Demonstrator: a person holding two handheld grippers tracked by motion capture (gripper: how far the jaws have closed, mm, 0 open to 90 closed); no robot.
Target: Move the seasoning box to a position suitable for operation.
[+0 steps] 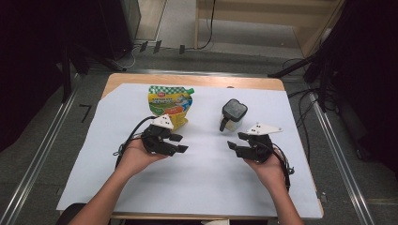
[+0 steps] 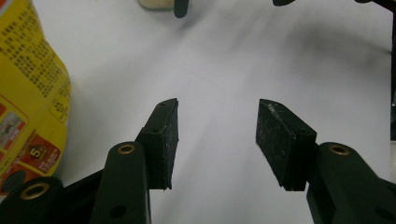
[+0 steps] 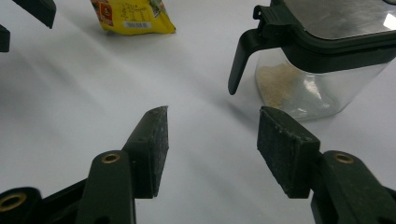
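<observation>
Both my grippers hover empty over the white sheet, with the pouch and the jar just ahead of them.

My left gripper (image 1: 179, 143) has its jaws apart with nothing between the pads, only bare white sheet (image 1: 202, 183); the yellow pouch (image 1: 170, 104) lies flat just beyond it and a little to its outer side, close by but not touching in the high view. In the left gripper view the pouch (image 2: 28, 93) fills the left edge beside my left jaw. My right gripper (image 1: 236, 142) is also released, its pads gripping nothing. The clear jar (image 1: 232, 116) with the black lid and handle stands upright just beyond it; in the right gripper view the jar (image 3: 308, 88) sits ahead of my right jaw, its handle hanging toward the gap, a little pale powder at its bottom.
</observation>
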